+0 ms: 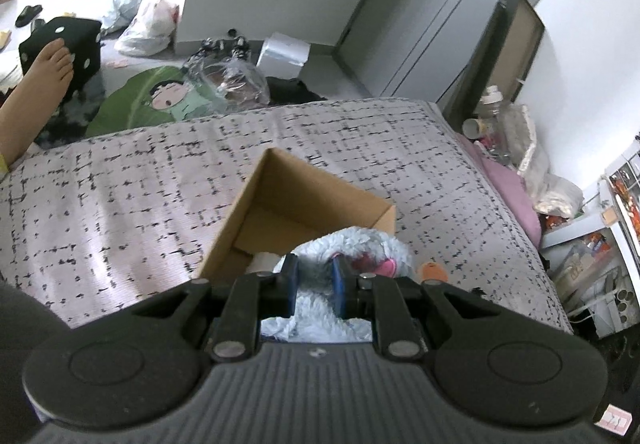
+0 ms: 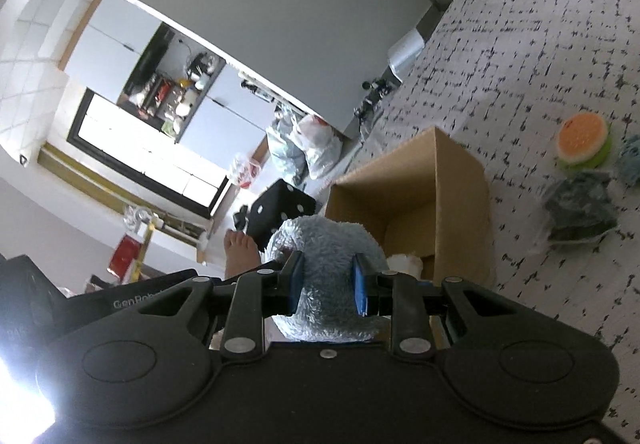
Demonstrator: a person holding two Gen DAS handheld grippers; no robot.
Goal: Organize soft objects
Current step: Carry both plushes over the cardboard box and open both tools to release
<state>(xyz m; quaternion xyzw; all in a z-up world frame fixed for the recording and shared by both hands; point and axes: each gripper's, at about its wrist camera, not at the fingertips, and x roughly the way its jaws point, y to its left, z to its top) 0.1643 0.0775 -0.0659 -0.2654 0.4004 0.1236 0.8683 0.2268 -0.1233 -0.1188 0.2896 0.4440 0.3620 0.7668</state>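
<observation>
From the left wrist view, my left gripper [image 1: 314,286] pinches the shaggy pale-blue plush toy [image 1: 356,244], its blue pads pressed into the fur with a fold squeezed between them. I hold it this tightly because the pile is loose and would slip from a lighter grip. The toy hangs at the near corner of the open cardboard box [image 1: 280,199], which stands on the checked bedspread [image 1: 120,183], so a drop from here should land inside, I judge. Something white [image 1: 262,262] already lies in the box. A small orange soft thing [image 1: 434,270] waits just beside the toy on the bed.

From the right wrist view, my right gripper [image 2: 326,286] clamps the same plush toy [image 2: 320,244] around a thicker bulge, jaws part-way apart on it; two grips keep the floppy body from sagging. The box [image 2: 420,183] stands just beyond. A burger-shaped soft toy [image 2: 584,139] and a dark bagged item [image 2: 580,207] lie well apart on the bedspread [image 2: 520,43], still to be sorted.
</observation>
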